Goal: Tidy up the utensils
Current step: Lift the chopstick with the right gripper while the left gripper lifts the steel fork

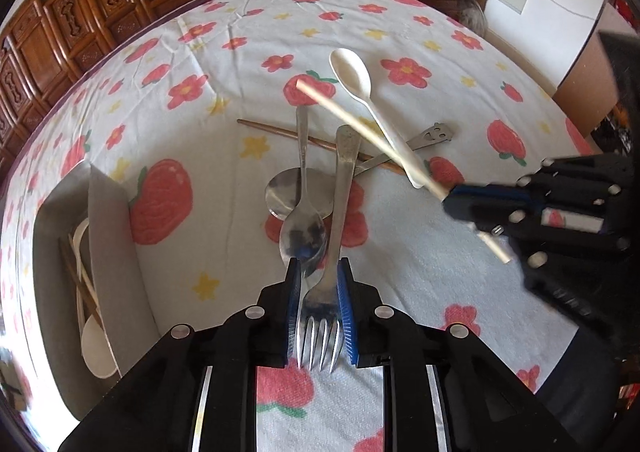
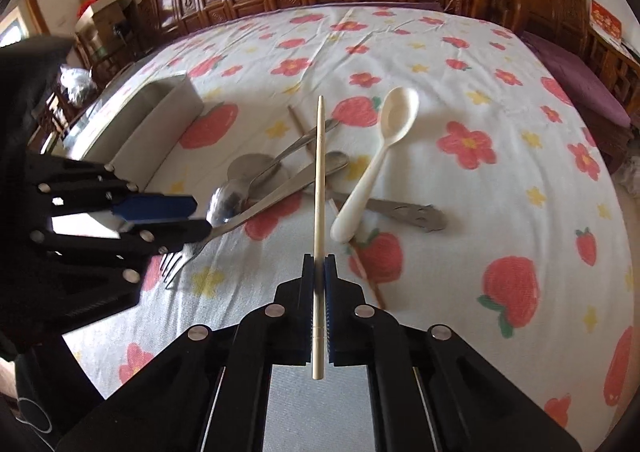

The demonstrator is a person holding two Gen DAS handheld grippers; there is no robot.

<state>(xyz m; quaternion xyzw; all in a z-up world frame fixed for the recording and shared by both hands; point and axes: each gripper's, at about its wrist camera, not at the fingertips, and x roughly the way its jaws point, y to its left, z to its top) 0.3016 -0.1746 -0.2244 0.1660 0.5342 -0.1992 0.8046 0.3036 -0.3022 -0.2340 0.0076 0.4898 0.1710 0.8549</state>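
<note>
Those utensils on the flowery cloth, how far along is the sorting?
Partly done. The grey tray already holds a white spoon and chopsticks. In hand: the right gripper is shut on a pale chopstick, and the left gripper has a fork between its pads. Left on the cloth: two metal spoons, a white spoon, a brown chopstick and a flat metal utensil.
</note>
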